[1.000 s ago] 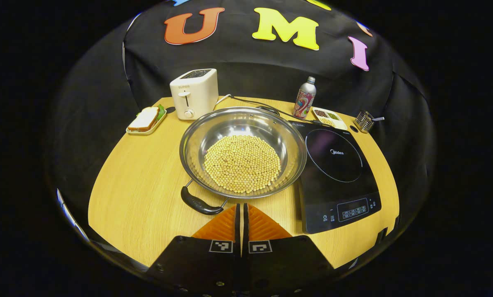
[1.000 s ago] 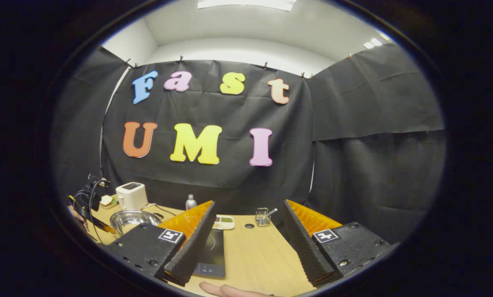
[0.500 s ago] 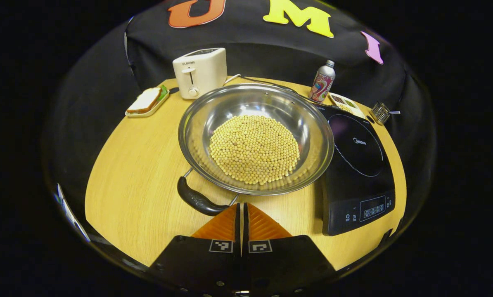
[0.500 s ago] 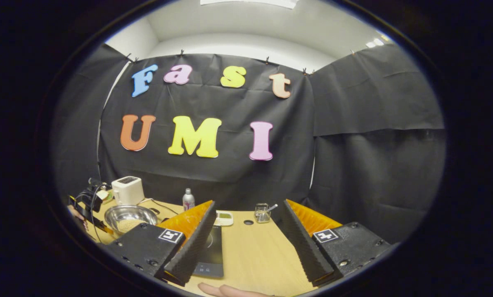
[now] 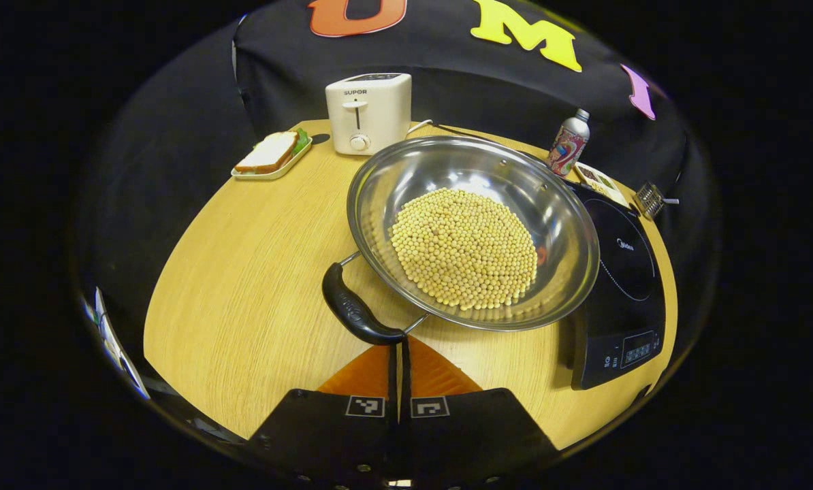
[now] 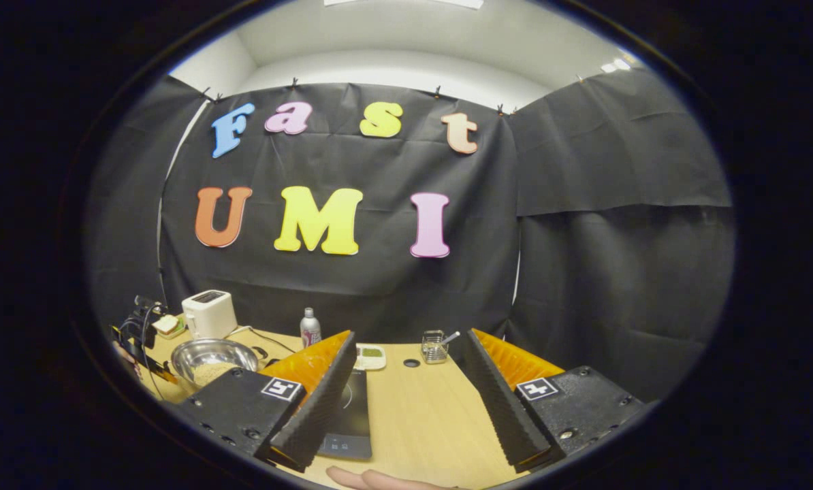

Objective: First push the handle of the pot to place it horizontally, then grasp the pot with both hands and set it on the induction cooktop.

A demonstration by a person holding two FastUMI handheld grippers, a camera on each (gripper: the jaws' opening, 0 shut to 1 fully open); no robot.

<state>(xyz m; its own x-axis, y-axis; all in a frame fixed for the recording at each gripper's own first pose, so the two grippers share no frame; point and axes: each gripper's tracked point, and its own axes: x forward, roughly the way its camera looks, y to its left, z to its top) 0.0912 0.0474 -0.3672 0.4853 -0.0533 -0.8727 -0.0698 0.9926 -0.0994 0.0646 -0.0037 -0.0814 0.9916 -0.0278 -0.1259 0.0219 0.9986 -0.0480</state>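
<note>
With fingers pressed together, the left claw (image 5: pixel 400 350) touches the pot (image 5: pixel 473 231) handle (image 5: pixel 355 314), not yet horizontal; right claw (image 6: pixel 406 388) spread, cooktop (image 5: pixel 621 286) bare.

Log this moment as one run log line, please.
phase: pushing pot handle | left tool: shut, tips at handle | right tool: open, idle above table | pot: beside cooktop, rim overlapping its edge
</note>
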